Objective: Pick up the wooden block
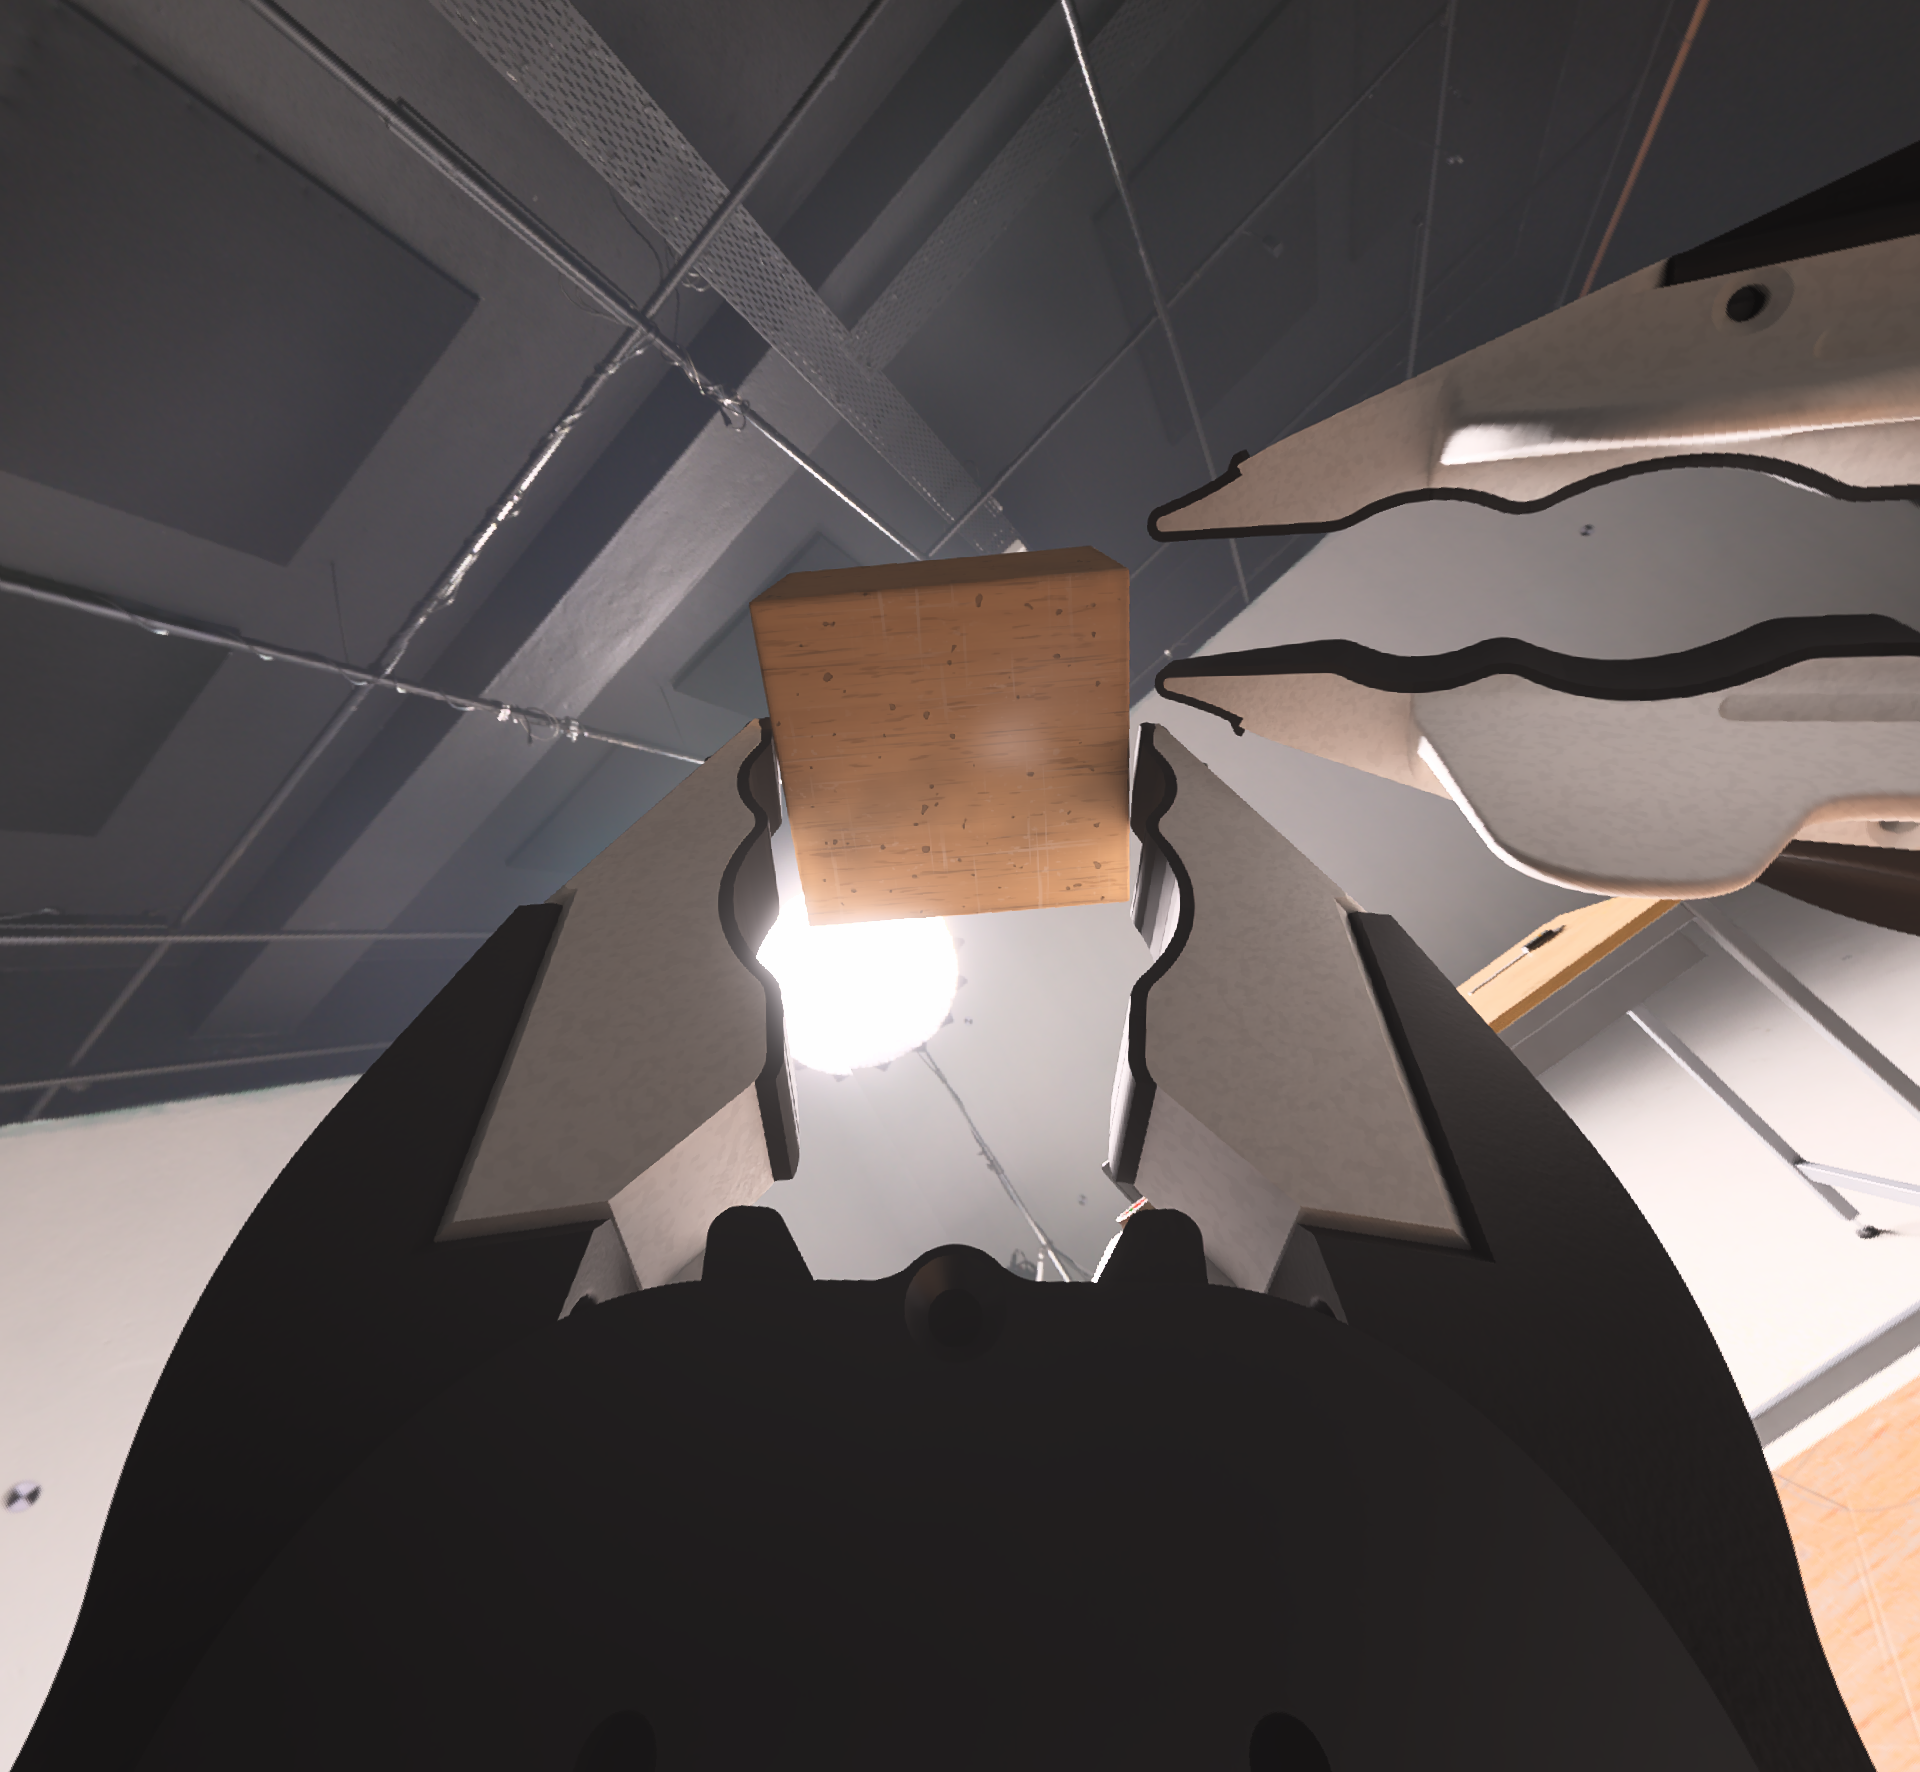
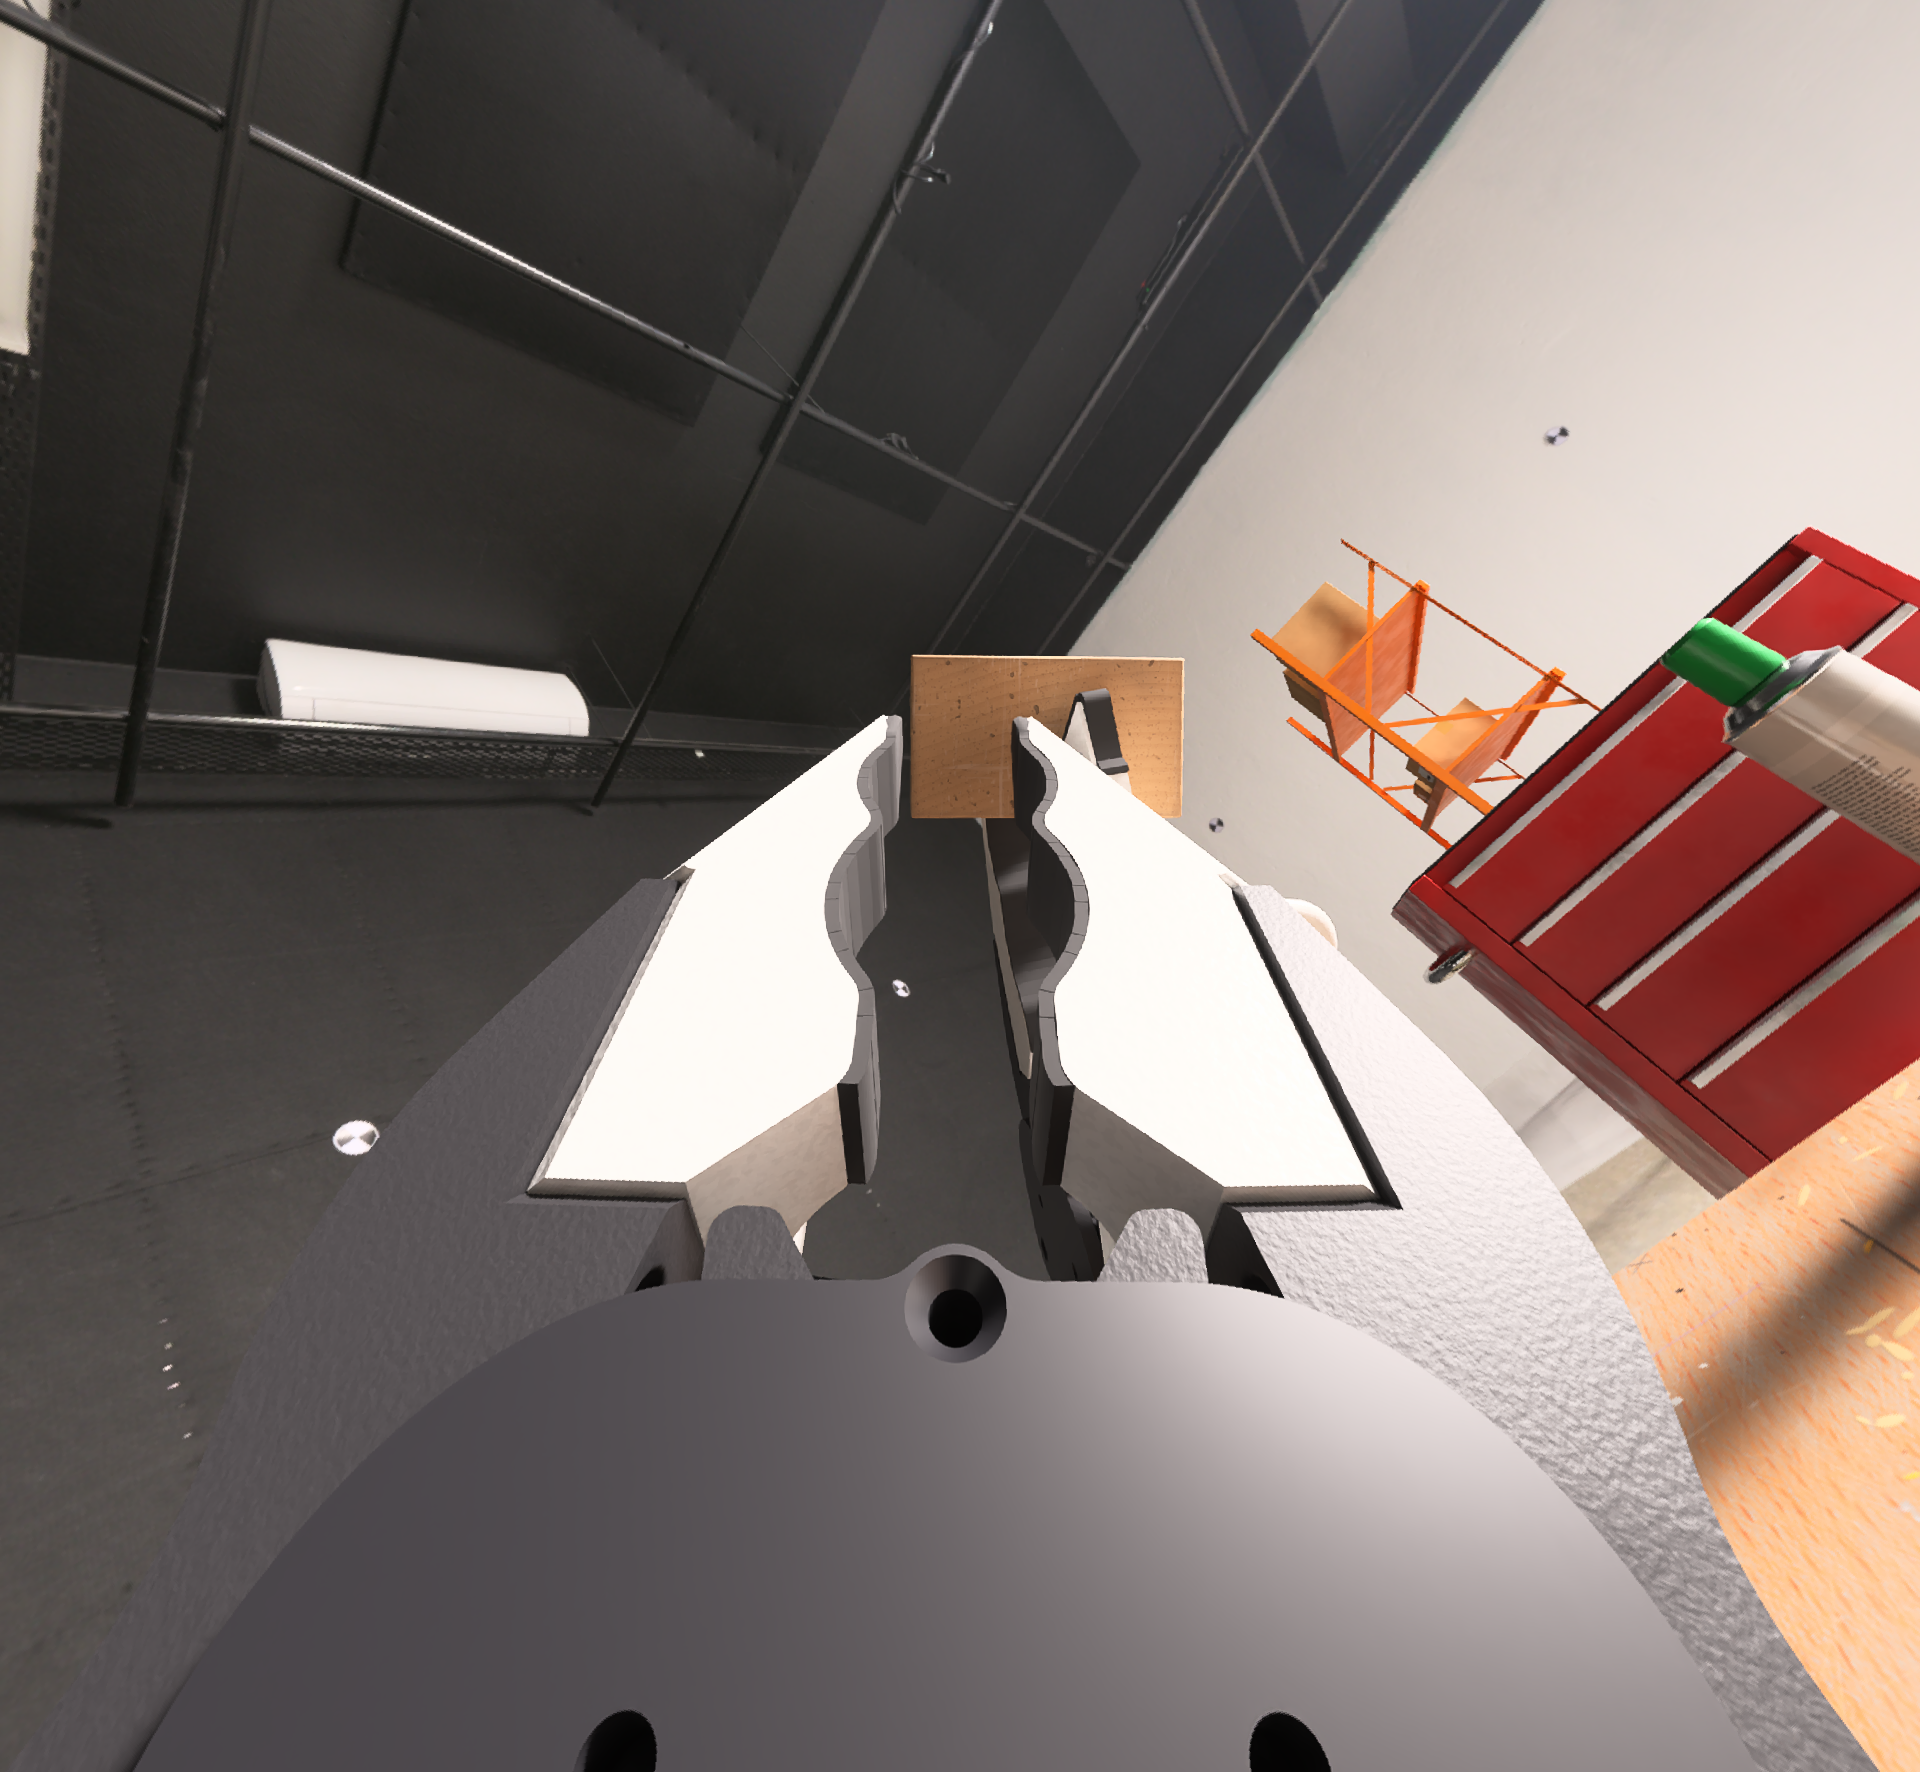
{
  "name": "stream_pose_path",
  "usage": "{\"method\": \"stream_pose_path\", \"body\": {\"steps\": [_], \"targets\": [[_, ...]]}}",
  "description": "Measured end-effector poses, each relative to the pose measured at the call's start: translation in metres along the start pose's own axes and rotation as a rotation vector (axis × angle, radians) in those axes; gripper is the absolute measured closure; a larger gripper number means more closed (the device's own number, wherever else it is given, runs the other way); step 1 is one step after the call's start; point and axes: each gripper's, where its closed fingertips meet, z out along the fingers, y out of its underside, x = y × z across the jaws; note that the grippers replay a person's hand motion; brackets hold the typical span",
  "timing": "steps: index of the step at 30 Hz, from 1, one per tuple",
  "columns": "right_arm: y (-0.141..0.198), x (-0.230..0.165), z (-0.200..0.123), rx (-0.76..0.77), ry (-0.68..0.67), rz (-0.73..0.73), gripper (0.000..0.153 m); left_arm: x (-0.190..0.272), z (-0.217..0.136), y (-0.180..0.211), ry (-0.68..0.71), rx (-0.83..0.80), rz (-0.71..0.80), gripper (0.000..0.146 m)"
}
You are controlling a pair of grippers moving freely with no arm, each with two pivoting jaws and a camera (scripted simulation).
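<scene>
The wooden block [image 1: 945, 735] is a light brown cuboid with dark specks. My left gripper [image 1: 951, 746] is shut on it, one fingertip on each side, and holds it up in the air against the dark ceiling. My right gripper [image 1: 1162, 602] comes in from the right with its tips just beside the block's right face. Its jaws stand a narrow gap apart with nothing between them. In the right wrist view the block [image 2: 1143, 714] sits just beyond my right gripper [image 2: 958, 725], with one of the left gripper's fingers [image 2: 1099, 735] across it.
Both cameras tilt up at a dark ceiling with beams and cables. A bright lamp [image 1: 862, 995] glares behind the block. A red drawer cabinet [image 2: 1683, 891], an orange rack [image 2: 1392, 683] with boxes, a green-capped tube [image 2: 1818, 714] and a wooden surface [image 2: 1787, 1359] lie to the right.
</scene>
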Motion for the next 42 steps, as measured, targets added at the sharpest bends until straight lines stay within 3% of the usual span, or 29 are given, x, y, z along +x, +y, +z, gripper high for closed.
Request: {"method": "stream_pose_path", "body": {"steps": [8, 27, 42], "targets": [[0.0, 0.003, -0.002, 0.029, -0.009, 0.005, 0.131, 0.005, 0.0, 0.005, 0.042, -0.021, -0.078, 0.078], [0.0, 0.003, -0.006, 0.074, 0.006, -0.056, 0.132, 0.011, -0.001, 0.007, 0.029, -0.053, -0.086, 0.078], [-0.005, 0.007, -0.009, 0.106, -0.009, 0.051, 0.131, 0.014, -0.001, 0.006, 0.052, -0.05, -0.004, 0.078]]}}
